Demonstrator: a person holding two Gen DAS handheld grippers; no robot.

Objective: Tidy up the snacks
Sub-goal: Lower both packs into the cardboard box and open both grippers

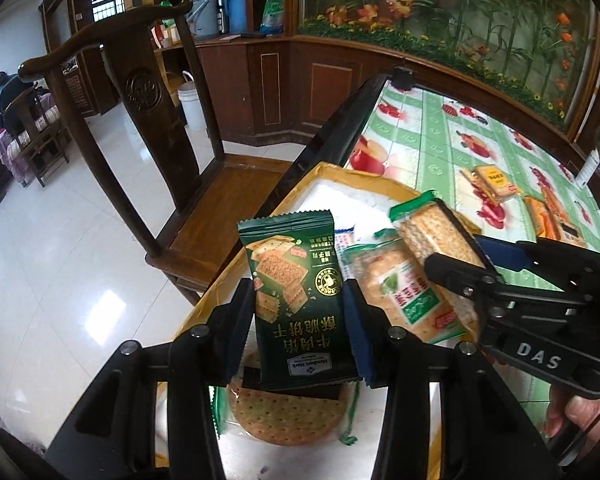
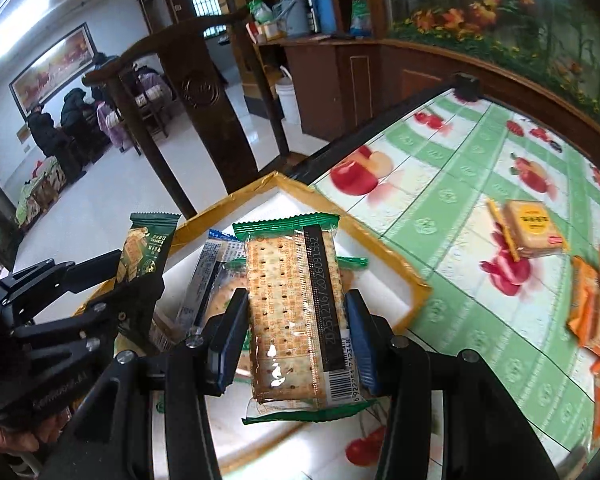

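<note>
My left gripper (image 1: pixel 300 320) is shut on a dark green cracker packet (image 1: pixel 296 296) and holds it over a shallow yellow-rimmed white box (image 1: pixel 332 172). My right gripper (image 2: pixel 296 336) is shut on a clear green-edged cracker packet (image 2: pixel 292 312), also over the box (image 2: pixel 380 248). In the left wrist view the right gripper (image 1: pixel 460 252) comes in from the right with its packet (image 1: pixel 432 236). In the right wrist view the left gripper (image 2: pixel 140 276) shows at the left with the dark green packet (image 2: pixel 144 248). Several cracker packets (image 1: pixel 404 292) lie in the box, including a round one (image 1: pixel 284 416).
The table has a green-and-white fruit-print cloth (image 2: pixel 460 184). A yellow sandwich-cracker packet (image 2: pixel 528 228) and orange packets (image 2: pixel 596 312) lie on it to the right. A dark wooden chair (image 1: pixel 148 120) stands beyond the table's left edge. A wooden cabinet (image 1: pixel 260 80) lines the far wall.
</note>
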